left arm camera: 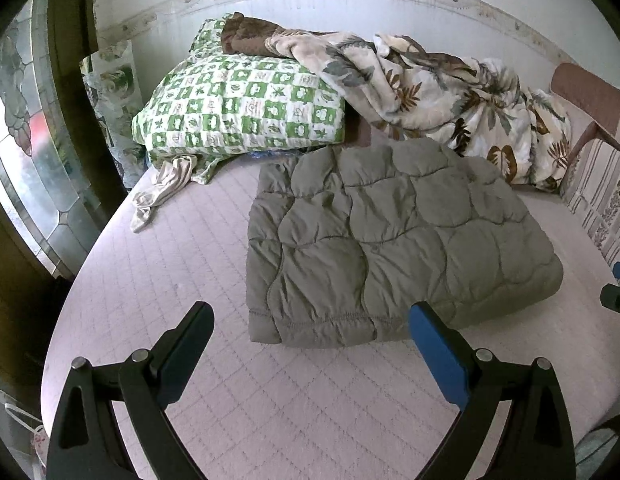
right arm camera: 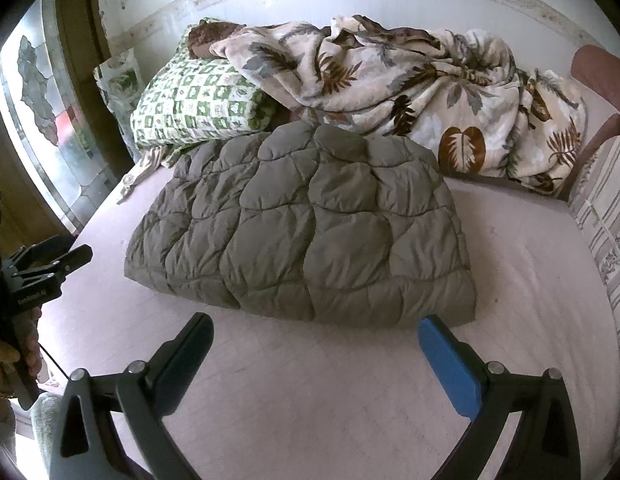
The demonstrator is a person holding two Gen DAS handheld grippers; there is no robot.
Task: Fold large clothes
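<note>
A grey-green quilted garment [left arm camera: 394, 240] lies folded into a thick rectangle on the pale pink mattress [left arm camera: 169, 300]. It also shows in the right wrist view [right arm camera: 310, 236]. My left gripper [left arm camera: 310, 320] is open and empty, just in front of the garment's near hem. My right gripper [right arm camera: 316, 332] is open and empty, just short of the garment's near edge. The left gripper also shows at the left edge of the right wrist view [right arm camera: 49, 264], held in a hand.
A green checked pillow [left arm camera: 237, 108] and a leaf-print blanket [left arm camera: 462, 100] are heaped at the back against the wall. A small pale cloth [left arm camera: 161, 188] lies by the pillow. A stained-glass window [left arm camera: 25, 140] is on the left. A striped headboard [left arm camera: 606, 196] is on the right.
</note>
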